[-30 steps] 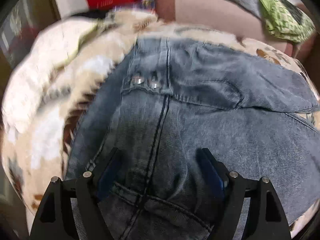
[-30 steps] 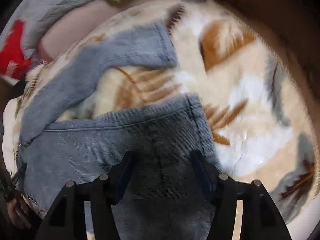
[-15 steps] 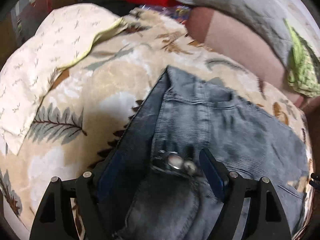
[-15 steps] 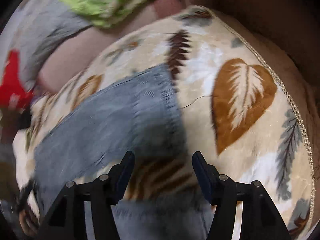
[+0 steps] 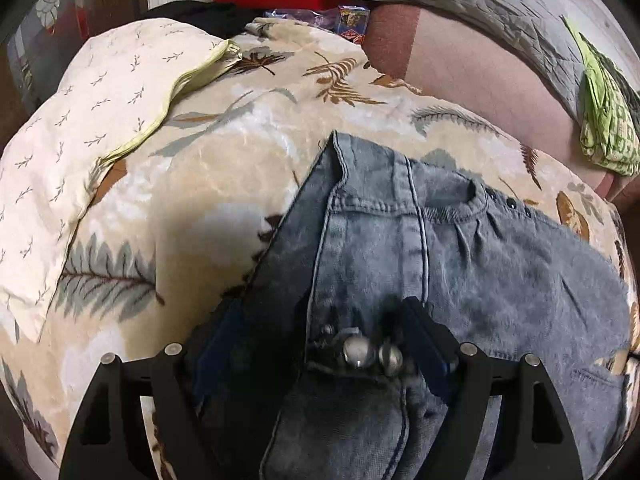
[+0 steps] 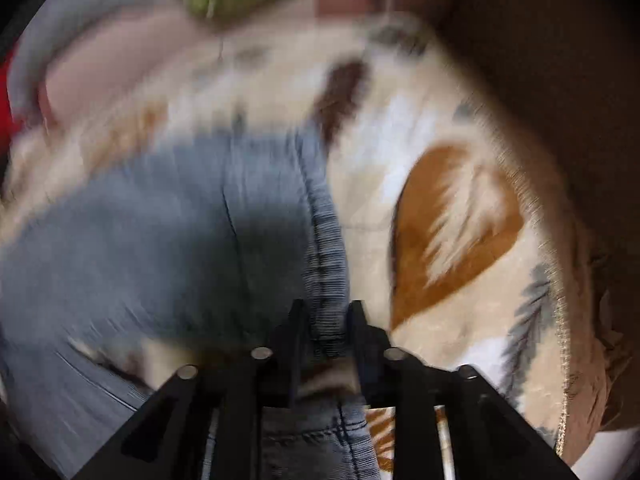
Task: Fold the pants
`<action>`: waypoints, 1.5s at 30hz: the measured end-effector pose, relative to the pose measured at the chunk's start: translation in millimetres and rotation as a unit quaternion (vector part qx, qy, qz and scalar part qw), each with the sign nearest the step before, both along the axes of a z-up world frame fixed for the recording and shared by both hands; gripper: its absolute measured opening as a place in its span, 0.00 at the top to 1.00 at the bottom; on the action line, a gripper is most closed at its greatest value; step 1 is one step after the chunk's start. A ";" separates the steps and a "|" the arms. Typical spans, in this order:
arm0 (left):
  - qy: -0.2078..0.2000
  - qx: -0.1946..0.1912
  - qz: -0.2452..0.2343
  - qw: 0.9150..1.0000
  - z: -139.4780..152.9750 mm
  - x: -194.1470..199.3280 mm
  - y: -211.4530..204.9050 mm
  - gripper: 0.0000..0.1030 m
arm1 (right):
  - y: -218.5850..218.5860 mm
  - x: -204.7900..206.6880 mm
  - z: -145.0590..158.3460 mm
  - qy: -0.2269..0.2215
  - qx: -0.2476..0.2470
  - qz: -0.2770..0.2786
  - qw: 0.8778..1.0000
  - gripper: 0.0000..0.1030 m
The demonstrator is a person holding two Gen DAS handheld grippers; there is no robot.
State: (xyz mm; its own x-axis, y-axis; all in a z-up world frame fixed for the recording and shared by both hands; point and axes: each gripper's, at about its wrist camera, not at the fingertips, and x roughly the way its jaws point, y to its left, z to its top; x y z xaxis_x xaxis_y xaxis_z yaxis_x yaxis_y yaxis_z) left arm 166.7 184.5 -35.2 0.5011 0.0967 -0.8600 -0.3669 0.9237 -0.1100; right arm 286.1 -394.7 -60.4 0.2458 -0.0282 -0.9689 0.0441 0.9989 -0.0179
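The jeans [image 5: 460,264] lie folded lengthwise on the leaf-print blanket [image 5: 224,184] that covers the bed, waistband toward the left side, hems toward the right.

The left tongs [image 5: 320,344] stand wide apart over the waistband, the two metal buttons [image 5: 370,354] between the pads, and nothing is pinched there that I can see.

The right tongs [image 6: 326,328] are nearly closed on the ribbed hem [image 6: 326,248] of a leg, though that view is smeared with motion, so how firm the grip is I can't say.

To my eye the worry is a lopsided fold. If the right side carries the hem over while the left has hold of nothing, the waist end may drag and bunch up. A thin nip on the hem might also catch only the top layer, so the lower leg would stay behind and the halves would come apart. The soft blanket could ruck up under the denim too.
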 end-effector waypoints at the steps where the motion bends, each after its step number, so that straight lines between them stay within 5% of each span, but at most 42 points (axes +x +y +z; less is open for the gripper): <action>1: 0.000 -0.012 0.001 1.000 1.9 3.9 4.8 0.21 | -1.5 -0.5 -1.9 -0.008 0.001 0.000 1.000 0.72; 3: -0.007 -0.031 0.007 0.999 6.6 9.9 14.0 0.21 | -13.8 2.7 9.7 -0.041 0.042 -0.028 0.998 0.61; 4: -0.014 -0.039 0.008 0.999 9.9 14.6 20.1 0.21 | -23.4 6.6 16.7 -0.057 0.080 -0.049 0.994 0.44; 5: -0.018 -0.049 0.012 0.999 13.2 21.5 28.7 0.21 | -31.6 12.9 24.4 -0.078 0.099 -0.069 0.990 0.39; 11: -0.051 -0.097 0.022 0.994 24.8 67.4 54.0 0.21 | -34.5 71.1 20.3 -0.091 0.162 -0.062 0.981 0.39; 15: -0.047 -0.179 0.012 0.983 11.9 107.4 58.7 0.21 | -30.0 95.1 4.8 -0.077 0.183 -0.067 0.978 0.39; 20: -0.035 -0.173 0.007 0.984 -1.6 127.9 51.6 0.23 | -32.7 94.0 0.4 -0.071 0.189 -0.066 0.977 0.39; 25: -0.031 -0.177 -0.019 0.984 -8.9 140.3 41.4 0.51 | -45.8 98.3 5.6 -0.067 0.191 -0.070 0.977 0.39; 30: -0.020 -0.187 -0.007 0.982 -20.3 145.9 41.4 0.53 | -37.3 114.2 -2.2 -0.061 0.180 -0.059 0.980 0.39; 32: -0.020 -0.182 -0.010 0.983 -20.7 148.1 38.9 0.53 | -31.9 122.6 -7.1 -0.059 0.183 -0.056 0.980 0.43; 33: -0.019 -0.179 -0.011 0.984 -20.9 149.5 37.8 0.62 | -26.4 126.9 -9.8 -0.057 0.170 -0.049 0.983 0.44; 34: -0.014 -0.171 -0.011 0.985 -21.0 151.8 36.9 0.86 | -21.6 130.5 -11.6 -0.056 0.149 -0.041 0.986 0.54; 35: -0.003 -0.159 -0.007 0.987 -22.1 154.3 36.6 0.96 | -19.2 132.5 -12.6 -0.056 0.133 -0.041 0.989 0.69; 37: 0.001 -0.164 -0.005 0.986 -24.3 156.2 38.9 0.97 | -20.7 135.5 -12.2 -0.057 0.117 -0.047 0.990 0.84; 45: -0.004 -0.183 -0.009 0.983 -20.8 155.4 47.4 0.98 | -12.0 136.2 -4.7 -0.057 0.092 -0.016 0.994 0.81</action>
